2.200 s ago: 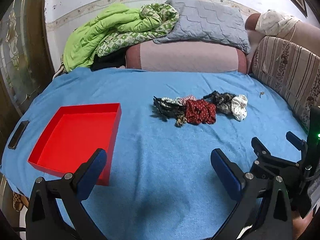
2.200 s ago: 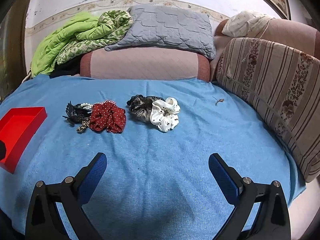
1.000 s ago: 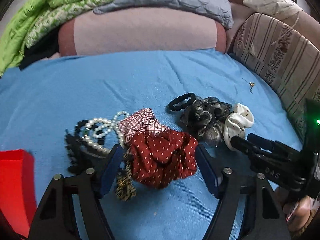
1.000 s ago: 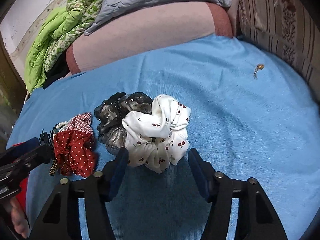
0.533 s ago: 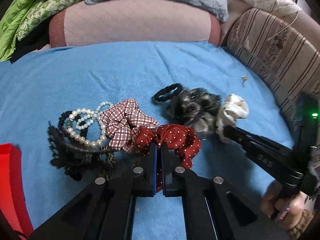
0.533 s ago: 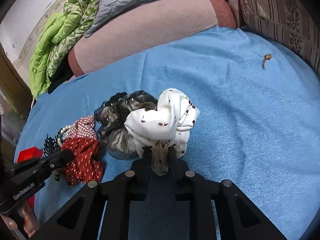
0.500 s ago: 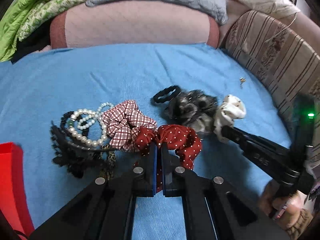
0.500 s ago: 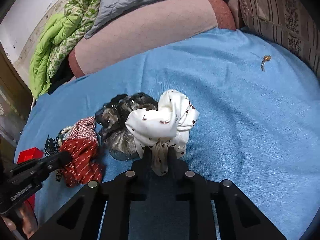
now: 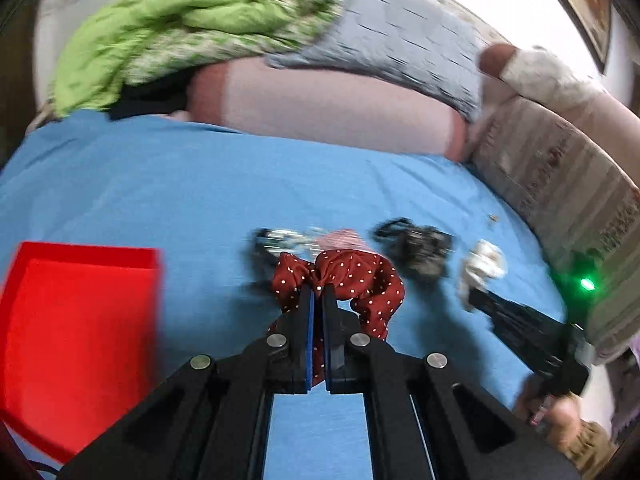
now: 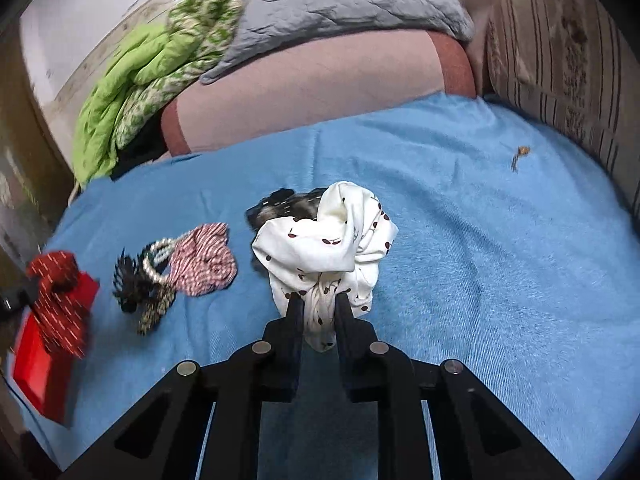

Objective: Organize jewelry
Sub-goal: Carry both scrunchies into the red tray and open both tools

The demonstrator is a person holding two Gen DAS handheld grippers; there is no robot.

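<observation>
the left gripper point(image 9: 316, 294) has its jaws clamped on the red dotted scrunchie point(image 9: 352, 276), lifted above the bed point(image 9: 180, 200) near the red tray point(image 9: 80, 320) at the bed's left edge, while the right gripper point(image 10: 318, 304) has its jaws pinched on the white cherry scrunchie point(image 10: 326, 240) mid-bed. the tray looks empty, so sorting seems barely begun. the checked scrunchie point(image 10: 204, 258), pearl strand point(image 10: 160, 256), black clip point(image 10: 130, 280) and dark scrunchie point(image 10: 286, 202) lie mid-bed, a small trinket point(image 10: 520, 156) toward the right edge.

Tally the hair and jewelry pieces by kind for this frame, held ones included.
Fabric scrunchies: 4 (red dotted scrunchie in the left gripper, white cherry scrunchie in the right gripper, checked scrunchie, dark sheer scrunchie)
Pearl strands: 1
Black claw clips: 1
Leopard-print ties: 1
Total: 7
</observation>
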